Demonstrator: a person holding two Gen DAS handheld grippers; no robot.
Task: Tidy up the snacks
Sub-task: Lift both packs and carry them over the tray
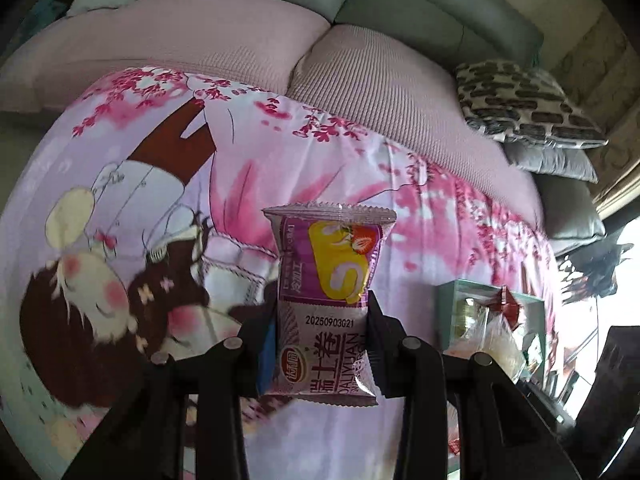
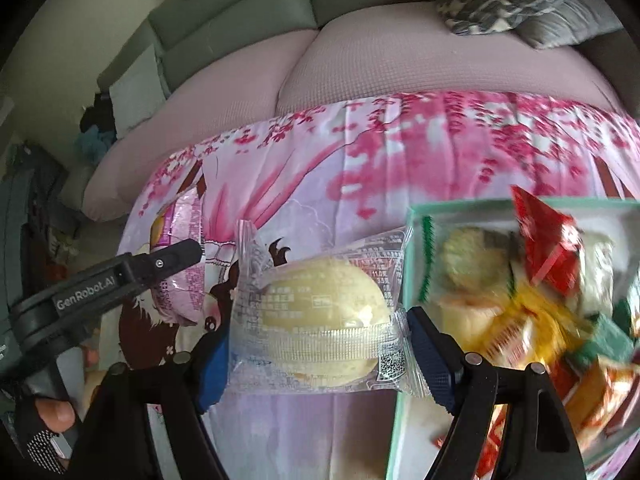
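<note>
We see the left hand-held gripper (image 1: 324,344) clamped on a purple Swiss-roll packet (image 1: 326,304) — packet stands upright between the two fingers, lower half pinched, top seal sticking up past the tips, held above the pink cartoon-print cloth (image 1: 120,200). The right hand-held gripper (image 2: 320,344) is clamped on a clear-wrapped pale yellow cake (image 2: 320,316), held crosswise with the blue pads (image 2: 430,356) pressing the wrapper ends; the wrapper's right end sits just beside the left wall of the mint-green box (image 2: 412,248). The box holds mixed snacks: a red packet (image 2: 548,248), yellow and orange wrappers (image 2: 520,332), a greenish round cake (image 2: 468,256). In the right wrist view the left gripper comes in from the left, tilted up toward the right, its finger across the purple packet; a gloved hand (image 2: 44,420) grips its handle low at the frame edge. Behind the cloth lie a pink sofa cushion (image 1: 224,36) and a patterned pillow (image 1: 520,104).
</note>
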